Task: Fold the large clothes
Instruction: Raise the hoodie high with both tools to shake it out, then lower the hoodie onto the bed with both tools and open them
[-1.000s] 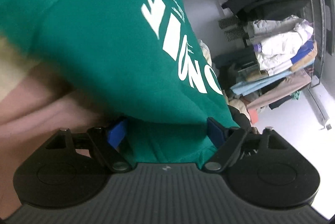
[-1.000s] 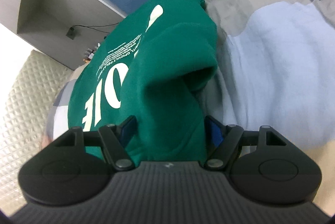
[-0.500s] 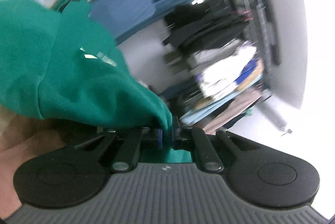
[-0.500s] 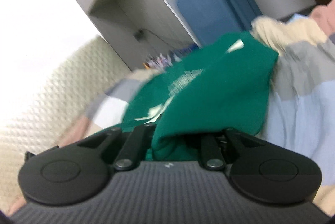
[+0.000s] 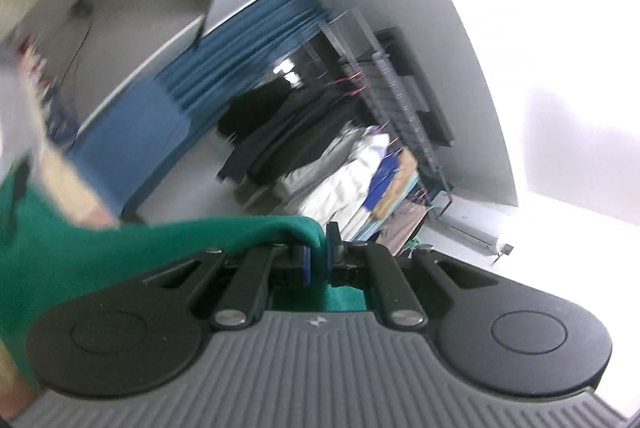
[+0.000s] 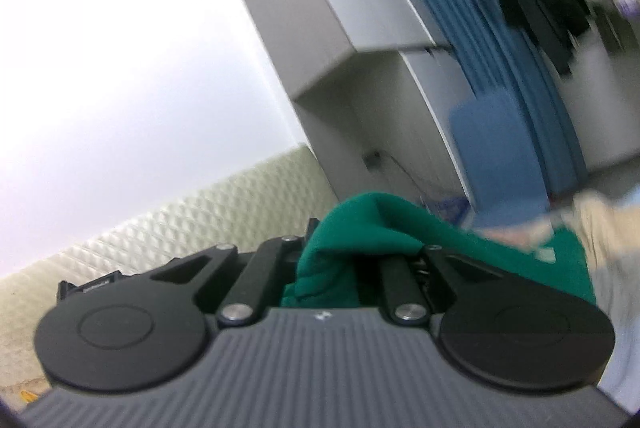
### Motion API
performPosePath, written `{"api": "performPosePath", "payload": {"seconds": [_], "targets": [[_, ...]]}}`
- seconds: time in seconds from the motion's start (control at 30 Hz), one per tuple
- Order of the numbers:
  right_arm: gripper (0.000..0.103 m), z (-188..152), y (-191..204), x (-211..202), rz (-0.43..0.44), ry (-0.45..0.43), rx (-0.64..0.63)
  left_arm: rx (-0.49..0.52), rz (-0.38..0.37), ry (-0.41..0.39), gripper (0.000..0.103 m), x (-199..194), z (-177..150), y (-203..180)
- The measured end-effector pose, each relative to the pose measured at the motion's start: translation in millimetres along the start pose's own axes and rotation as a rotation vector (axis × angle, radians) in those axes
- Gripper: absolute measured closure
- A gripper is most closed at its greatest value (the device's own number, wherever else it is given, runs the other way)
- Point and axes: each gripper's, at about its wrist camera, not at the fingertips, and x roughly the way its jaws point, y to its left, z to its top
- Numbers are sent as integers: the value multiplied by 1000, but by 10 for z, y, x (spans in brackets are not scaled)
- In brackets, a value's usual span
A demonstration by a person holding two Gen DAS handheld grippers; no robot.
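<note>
– Fingers first: how do the ones on the left gripper (image 5: 318,254) stand?
– Pressed close together at the lower middle of the left wrist view, their blue pads pinching a ridge of the green garment (image 5: 120,260). From there the cloth runs off to the lower left of the frame, blurred.
– And the right gripper (image 6: 352,252)?
– Its fingers are drawn in too, with a bunch of the same green garment (image 6: 360,228) clamped between them at the lower middle of the right wrist view. More of the cloth trails toward the right edge, over pale bedding (image 6: 608,228).
– What lies behind?
– In the left wrist view, a blue curtain (image 5: 240,47) at upper middle and a rack of hanging clothes (image 5: 340,163) right of centre. In the right wrist view, a grey cabinet (image 6: 320,27) at upper middle and a quilted cream headboard (image 6: 180,216) at lower left. Everything is smeared
</note>
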Motion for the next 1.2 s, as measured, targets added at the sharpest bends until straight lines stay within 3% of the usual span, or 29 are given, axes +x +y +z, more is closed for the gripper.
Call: {"api": "performPosePath", "payload": {"seconds": [0.23, 0.33, 0.47, 0.57, 0.67, 0.87, 1.07, 1.2], "targets": [[92, 1117, 729, -211, 70, -131, -113, 249, -56, -53, 95, -74, 1024, -1242], [92, 1614, 958, -237, 76, -170, -130, 289, -60, -57, 95, 23, 1434, -1697], [92, 2064, 1036, -83, 72, -207, -180, 302, -46, -65, 95, 263, 1864, -2068], [92, 2155, 1045, 110, 12, -224, -263, 332, 25, -53, 95, 512, 1964, -2105], [92, 2060, 803, 408, -62, -160, -259, 312, 115, -3, 95, 815, 1887, -1815], [92, 1450, -54, 1047, -165, -44, -197, 301, 272, 78, 95, 1450, 1299, -633], [92, 878, -861, 1984, -261, 54, -155, 253, 406, 154, 95, 2310, 791, 871], [92, 313, -1559, 2630, -325, 127, -93, 180, 486, 248, 95, 2850, 434, 2023]]}}
